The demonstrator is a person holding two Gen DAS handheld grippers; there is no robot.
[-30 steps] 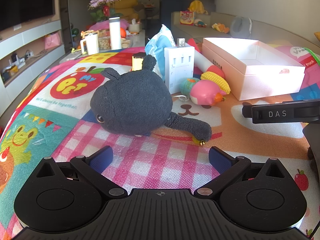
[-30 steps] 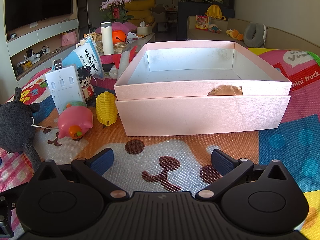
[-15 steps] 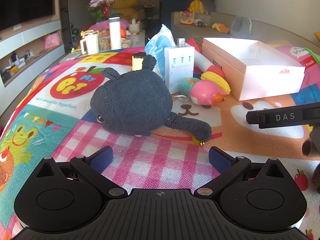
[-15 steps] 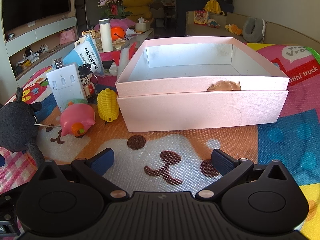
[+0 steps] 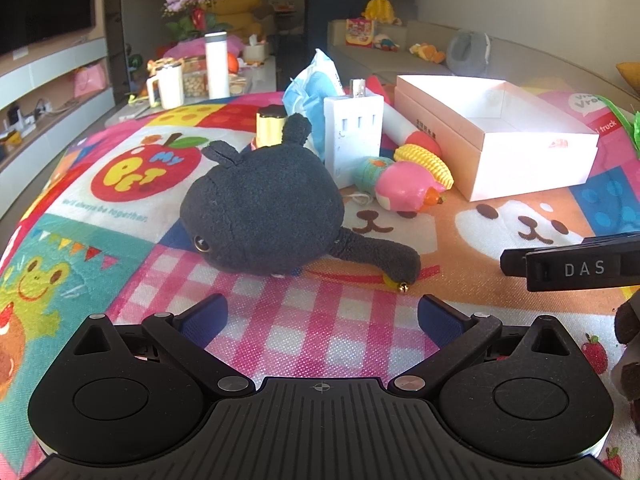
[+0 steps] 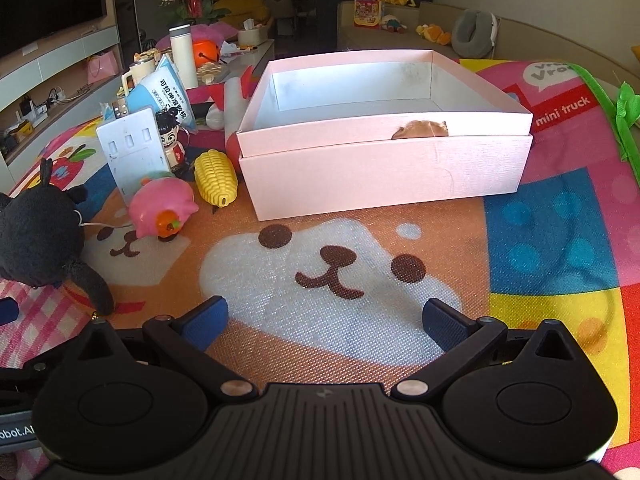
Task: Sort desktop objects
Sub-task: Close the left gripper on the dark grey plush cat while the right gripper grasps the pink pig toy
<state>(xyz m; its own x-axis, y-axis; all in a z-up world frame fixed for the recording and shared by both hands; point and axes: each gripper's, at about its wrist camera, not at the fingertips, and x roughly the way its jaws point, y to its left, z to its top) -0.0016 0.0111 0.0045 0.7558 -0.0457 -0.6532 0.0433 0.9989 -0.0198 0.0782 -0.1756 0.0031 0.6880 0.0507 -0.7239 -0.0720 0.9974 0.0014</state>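
A black plush toy (image 5: 260, 216) lies on the colourful play mat, just ahead of my open left gripper (image 5: 322, 314); nothing sits between its fingers. Behind the plush stand a white power adapter (image 5: 352, 136), a pink pig toy (image 5: 408, 190), a yellow toy corn (image 5: 426, 162) and a blue packet (image 5: 316, 96). The open pink box (image 6: 384, 160) sits ahead of my open, empty right gripper (image 6: 324, 322), which hovers over the mat. From the right wrist view the plush (image 6: 36, 240), pig (image 6: 162, 208), corn (image 6: 216, 178), adapter (image 6: 130, 152) and a small figurine (image 6: 172, 140) lie left of the box.
The right gripper's black body marked DAS (image 5: 576, 266) juts in at the right of the left wrist view. A white bottle (image 6: 182, 56) and orange pumpkin (image 6: 206, 50) stand on a low table behind the mat. A green ribbon (image 6: 624, 112) lies at the mat's right edge.
The right gripper has risen and pulled back from the pink box, so more of the box's inside shows. The left gripper and the toys have stayed put.
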